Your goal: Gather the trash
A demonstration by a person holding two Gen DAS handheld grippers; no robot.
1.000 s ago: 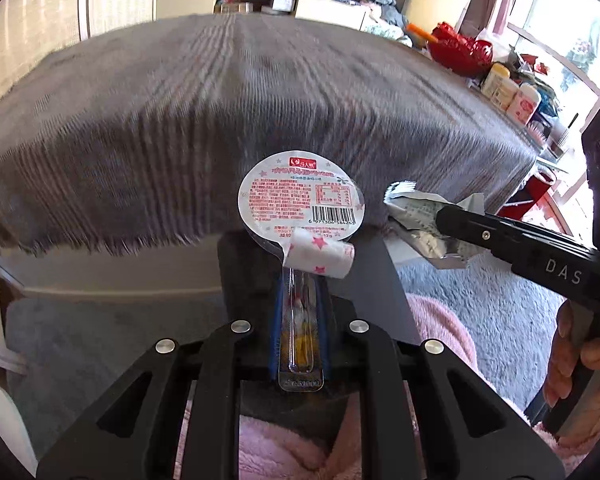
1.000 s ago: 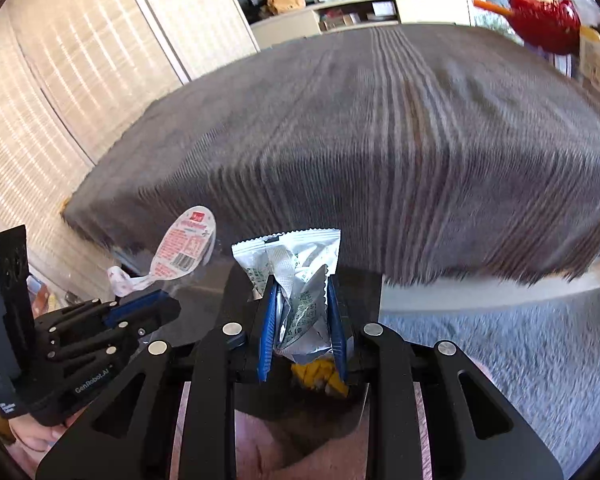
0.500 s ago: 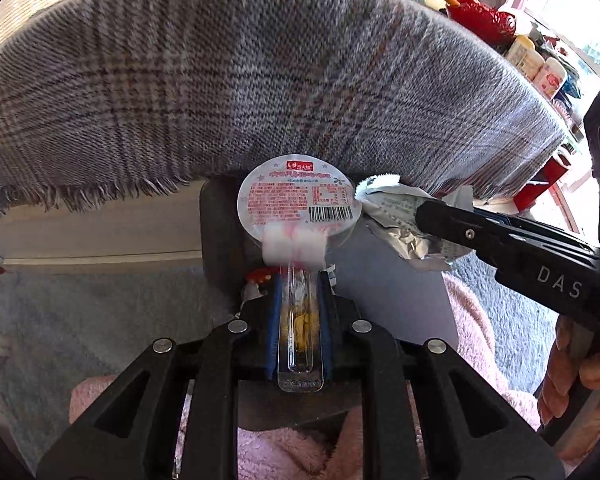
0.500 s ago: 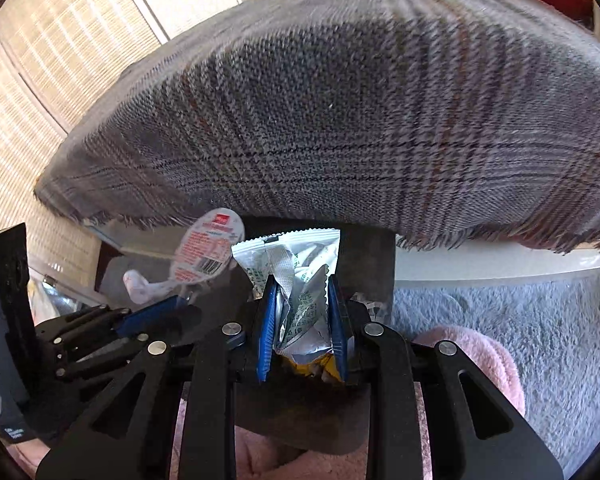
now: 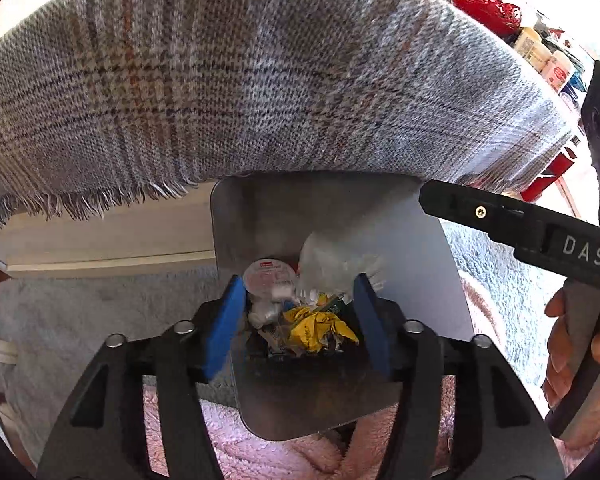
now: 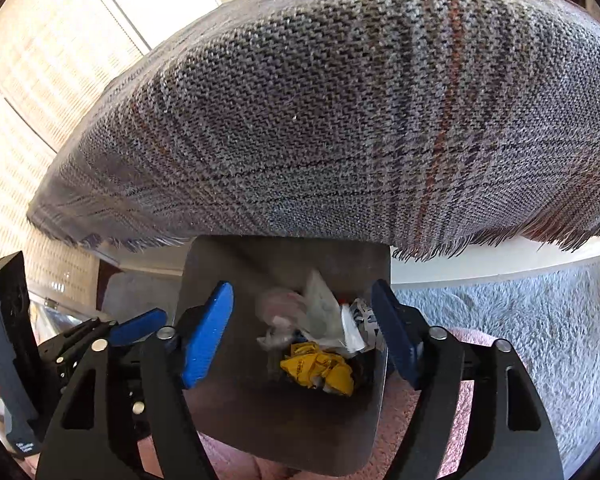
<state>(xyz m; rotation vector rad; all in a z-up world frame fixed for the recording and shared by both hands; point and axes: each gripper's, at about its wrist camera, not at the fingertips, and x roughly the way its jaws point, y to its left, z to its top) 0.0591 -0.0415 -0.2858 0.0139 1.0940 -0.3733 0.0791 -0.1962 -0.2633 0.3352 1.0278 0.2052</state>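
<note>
The right gripper [image 5: 452, 200] carries the white letters "DAS" on its black body in the left wrist view; the left gripper [image 6: 140, 326] has small pale print low on its casing in the right wrist view, too small to read. The round lid [image 5: 269, 276] has a red logo at its top and fine red print below, not legible here.

Both grippers point steeply down over the open bin [image 5: 428, 280], a grey metal container standing on the floor just under the fringed front edge of the plaid cloth [image 5: 260, 80]. A hand [image 5: 580, 344] wraps the right gripper's handle at the right edge of the left wrist view.

The left gripper's blue pads [image 5: 226, 328] are spreading apart; the lid lies below, free of them, inside the bin near its left wall, face up and tilted toward the camera. The right gripper's pads [image 6: 208, 332] are likewise spreading wide, pressing on nothing. The white wrapper [image 6: 320, 312] looks to be loose between them, blurred, its long axis roughly upright with a pointed end toward the cloth; whether it has settled I cannot tell.

Under both lies a crumpled yellow wrapper [image 6: 320, 368] with dark print, unreadable, near the bin's middle, among other white scraps [image 5: 264, 312].

Pink fleece [image 5: 260, 448] shows beneath the bin's near edge, and a grey rug [image 6: 540, 320] lies to its right
</note>
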